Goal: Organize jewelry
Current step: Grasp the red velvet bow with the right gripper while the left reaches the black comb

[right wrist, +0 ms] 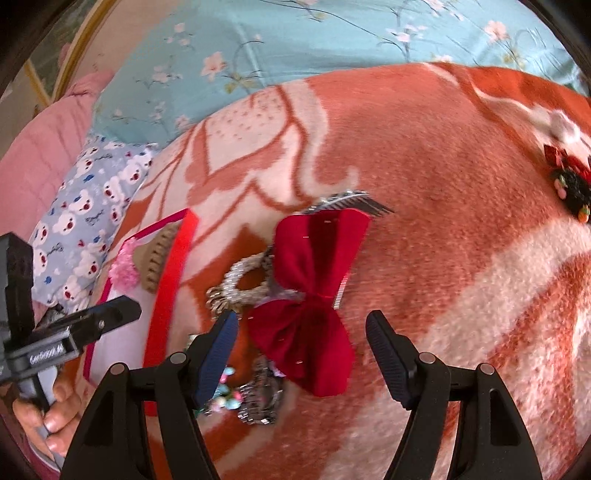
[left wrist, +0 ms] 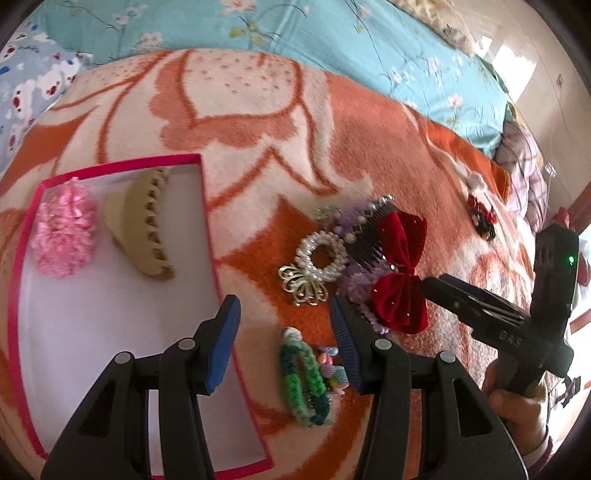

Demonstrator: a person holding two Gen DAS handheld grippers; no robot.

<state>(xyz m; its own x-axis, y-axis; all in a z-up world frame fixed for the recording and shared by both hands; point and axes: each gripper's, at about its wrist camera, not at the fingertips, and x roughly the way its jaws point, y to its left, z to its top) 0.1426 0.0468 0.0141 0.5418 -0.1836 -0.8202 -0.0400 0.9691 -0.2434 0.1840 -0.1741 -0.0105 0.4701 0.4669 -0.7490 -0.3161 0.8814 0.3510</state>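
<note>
An orange and cream fleece blanket [left wrist: 258,122] with a large flower pattern covers a bed; beyond it at twelve o'clock lies a turquoise floral sheet [left wrist: 332,33], and at ten o'clock a pale blue pillow [right wrist: 88,192] printed with white bears. A bright window shows at two o'clock in the left wrist view. The only writing is small raised lettering on the gripper bodies, too blurred to read with confidence. One shallow pink-rimmed box [left wrist: 201,206] with a white floor sits at nine o'clock, holding two pieces: one fluffy pink scrunchie [left wrist: 64,230] and one beige claw clip [left wrist: 142,229], side by side. Outside the box, at centre, a cluster lies on the blanket: one red velvet bow [left wrist: 400,271] lying over one dark hair comb [left wrist: 364,242] trimmed with lilac flowers, one pearl bead scrunchie [left wrist: 323,254] touching one gold flower brooch [left wrist: 304,286], and one green braided clip [left wrist: 303,384] with pastel charms at six o'clock. One small red and black hair clip [left wrist: 482,218] lies apart at two o'clock. The left gripper [left wrist: 284,336] hovers with jaws apart above the green clip, holding nothing. The right gripper [right wrist: 301,347] has jaws wide apart on either side of the red bow, not touching it.
</note>
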